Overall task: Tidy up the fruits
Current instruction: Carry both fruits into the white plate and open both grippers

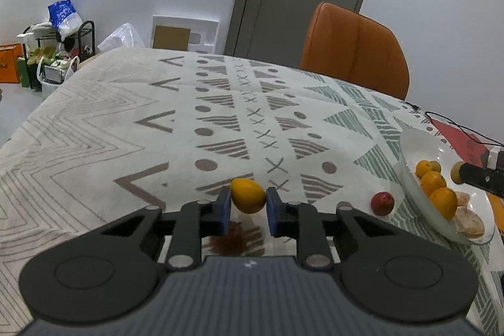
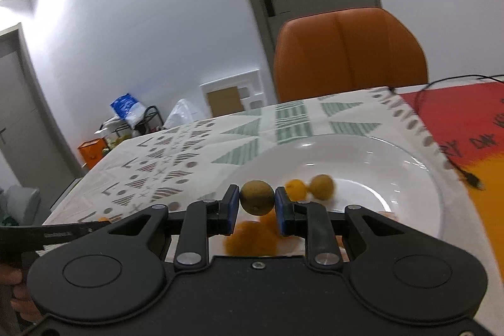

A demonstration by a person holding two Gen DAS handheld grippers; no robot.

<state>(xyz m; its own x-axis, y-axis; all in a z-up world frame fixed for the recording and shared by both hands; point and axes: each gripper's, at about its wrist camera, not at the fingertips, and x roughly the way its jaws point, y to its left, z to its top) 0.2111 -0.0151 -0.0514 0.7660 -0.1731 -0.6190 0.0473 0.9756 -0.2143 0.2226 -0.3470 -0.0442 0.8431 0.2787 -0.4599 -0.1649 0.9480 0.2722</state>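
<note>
My left gripper (image 1: 249, 203) is shut on a yellow lemon (image 1: 248, 195) and holds it above the patterned tablecloth. A red fruit (image 1: 382, 203) lies on the cloth to its right, beside a white bowl (image 1: 412, 144) holding several oranges (image 1: 434, 182) and peeled pieces. My right gripper (image 2: 256, 203) is shut on a brownish-green round fruit (image 2: 257, 196) over the white bowl (image 2: 409, 172). In the bowl lie an orange (image 2: 296, 189), another greenish fruit (image 2: 322, 186) and blurred oranges (image 2: 252, 236) under the fingers. The right gripper also shows in the left wrist view (image 1: 456, 173).
An orange chair (image 1: 356, 49) stands at the table's far side. A black cable (image 2: 441, 153) runs over a red mat (image 2: 456, 122) right of the bowl. The left gripper's finger (image 2: 47, 233) shows at the right wrist view's left edge.
</note>
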